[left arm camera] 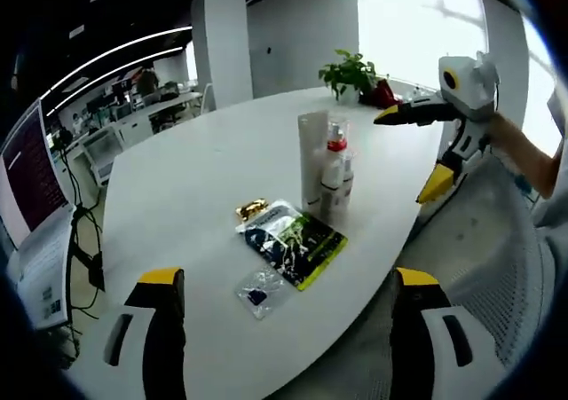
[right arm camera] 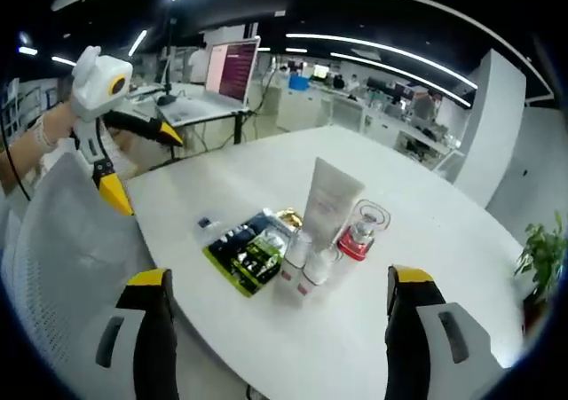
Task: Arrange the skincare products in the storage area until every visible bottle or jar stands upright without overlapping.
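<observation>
A tall white tube (left arm camera: 311,156) (right arm camera: 330,200) stands upright on the white table (left arm camera: 204,169) (right arm camera: 444,285). Right beside it stands a clear-capped bottle with a red collar (left arm camera: 335,152) (right arm camera: 361,231). Two small white bottles (left arm camera: 333,200) (right arm camera: 306,260) stand tight against them. A dark and yellow-green sachet pack (left arm camera: 293,240) (right arm camera: 248,249) lies flat nearby, with a gold item (left arm camera: 252,209) (right arm camera: 288,215) and a small clear packet (left arm camera: 260,291) (right arm camera: 209,224). My left gripper (left arm camera: 288,329) (right arm camera: 142,165) is open and empty, short of the products. My right gripper (right arm camera: 280,329) (left arm camera: 411,149) is open too, held off the table's edge.
A grey mesh chair (left arm camera: 497,267) (right arm camera: 71,240) sits at the table's edge between both grippers. A potted plant (left arm camera: 349,74) (right arm camera: 541,258) stands at one end of the table. An open laptop (right arm camera: 226,76) (left arm camera: 31,178) rests on a side desk.
</observation>
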Motion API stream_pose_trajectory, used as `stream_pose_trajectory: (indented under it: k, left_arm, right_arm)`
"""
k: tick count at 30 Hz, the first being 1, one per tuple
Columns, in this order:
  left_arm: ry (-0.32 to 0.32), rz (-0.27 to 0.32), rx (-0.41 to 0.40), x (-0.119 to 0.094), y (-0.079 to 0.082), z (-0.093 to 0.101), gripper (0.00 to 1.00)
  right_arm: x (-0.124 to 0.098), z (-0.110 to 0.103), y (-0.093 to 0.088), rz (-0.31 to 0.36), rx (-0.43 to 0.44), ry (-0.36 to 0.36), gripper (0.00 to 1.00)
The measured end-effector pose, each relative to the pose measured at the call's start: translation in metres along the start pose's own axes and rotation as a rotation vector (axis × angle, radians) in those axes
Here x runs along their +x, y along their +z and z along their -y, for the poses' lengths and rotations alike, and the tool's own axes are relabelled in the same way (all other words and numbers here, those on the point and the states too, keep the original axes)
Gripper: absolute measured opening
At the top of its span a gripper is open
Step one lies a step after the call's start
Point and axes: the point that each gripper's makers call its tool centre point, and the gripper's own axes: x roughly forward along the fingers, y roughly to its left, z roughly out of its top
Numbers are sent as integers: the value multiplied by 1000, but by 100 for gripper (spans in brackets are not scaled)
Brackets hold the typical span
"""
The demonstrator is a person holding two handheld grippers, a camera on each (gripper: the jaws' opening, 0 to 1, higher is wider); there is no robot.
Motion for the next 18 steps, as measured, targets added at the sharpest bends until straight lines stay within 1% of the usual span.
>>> stream_pose_trajectory:
  k: [7, 18]
  left_arm:
    - [15, 10, -16, -4, -5, 3, 99]
    - [22, 24, -62, -9, -11, 11, 99]
  right_arm:
    - [-4, -2, -3, -6, -5, 3, 99]
    - [-13, -8, -10, -11, -3, 11, 99]
